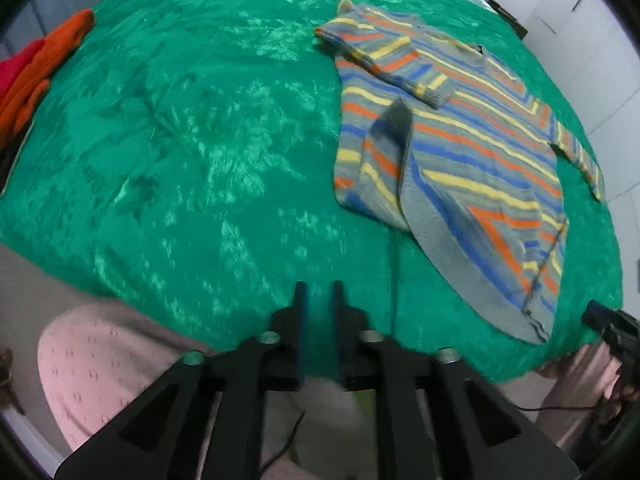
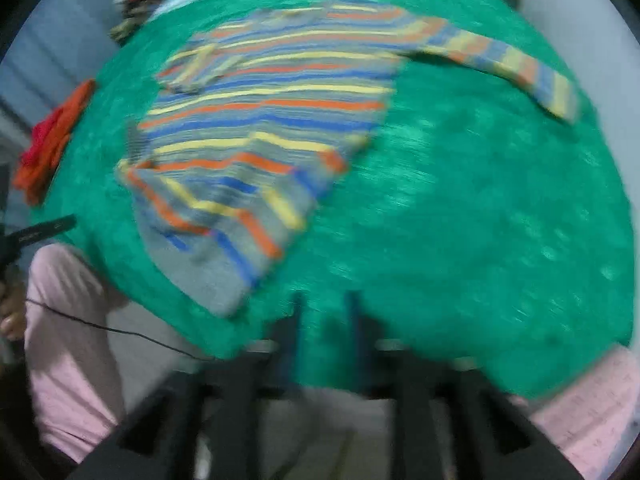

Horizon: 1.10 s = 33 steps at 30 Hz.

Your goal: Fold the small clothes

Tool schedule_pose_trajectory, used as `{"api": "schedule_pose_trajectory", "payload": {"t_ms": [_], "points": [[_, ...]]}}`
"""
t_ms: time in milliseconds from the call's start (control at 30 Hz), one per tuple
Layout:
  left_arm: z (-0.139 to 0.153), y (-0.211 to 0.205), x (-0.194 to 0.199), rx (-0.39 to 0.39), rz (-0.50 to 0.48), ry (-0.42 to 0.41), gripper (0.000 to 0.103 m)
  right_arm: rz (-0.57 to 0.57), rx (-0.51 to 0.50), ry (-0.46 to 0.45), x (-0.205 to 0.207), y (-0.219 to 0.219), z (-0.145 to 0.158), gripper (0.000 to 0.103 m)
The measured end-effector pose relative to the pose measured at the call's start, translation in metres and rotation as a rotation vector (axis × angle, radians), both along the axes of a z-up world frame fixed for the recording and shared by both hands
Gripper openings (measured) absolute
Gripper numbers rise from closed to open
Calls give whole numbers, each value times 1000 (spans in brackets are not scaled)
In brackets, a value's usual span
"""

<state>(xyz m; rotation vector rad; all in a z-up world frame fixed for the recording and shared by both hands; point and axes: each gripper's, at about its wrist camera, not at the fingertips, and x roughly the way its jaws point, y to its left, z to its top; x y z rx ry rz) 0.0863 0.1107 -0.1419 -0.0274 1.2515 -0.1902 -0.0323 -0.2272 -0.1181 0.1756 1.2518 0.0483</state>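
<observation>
On the green cover (image 1: 180,140), striped sweater (image 1: 452,140) lies beyond both empty grippers, left (image 1: 319,292) and right (image 2: 326,300), jaws apart.

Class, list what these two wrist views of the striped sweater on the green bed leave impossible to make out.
1. Right wrist view: motion blur smears the striped sweater and the right gripper.
2. Left wrist view: a flipped-over hem flap hides the sweater part beneath.
3. Left wrist view: the orange clothes are cut by the lens edge.
4. Both views: the folded sleeve covers the chest.
</observation>
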Motion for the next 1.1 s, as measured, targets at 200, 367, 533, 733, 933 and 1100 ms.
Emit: {"api": "schedule_pose_trajectory", "payload": {"t_ms": [200,367,533,733,933,1100], "points": [[2,-45,59,0,-6,-100,75,27,120,0,65,61,-43,51],[-35,-83,102,61,-50,5,2,-38,94,50,61,43,-49,3],[-3,-50,60,-53,-31,-54,1,-144,153,-2,5,-21,2,3],[18,32,-24,-124,65,-13,1,-247,212,47,-26,-78,13,0],[-27,18,-32,-90,35,71,1,-240,222,131,-15,-75,-28,0],[-32,12,-30,-80,17,59,1,-249,350,105,-19,-70,-41,49]]}}
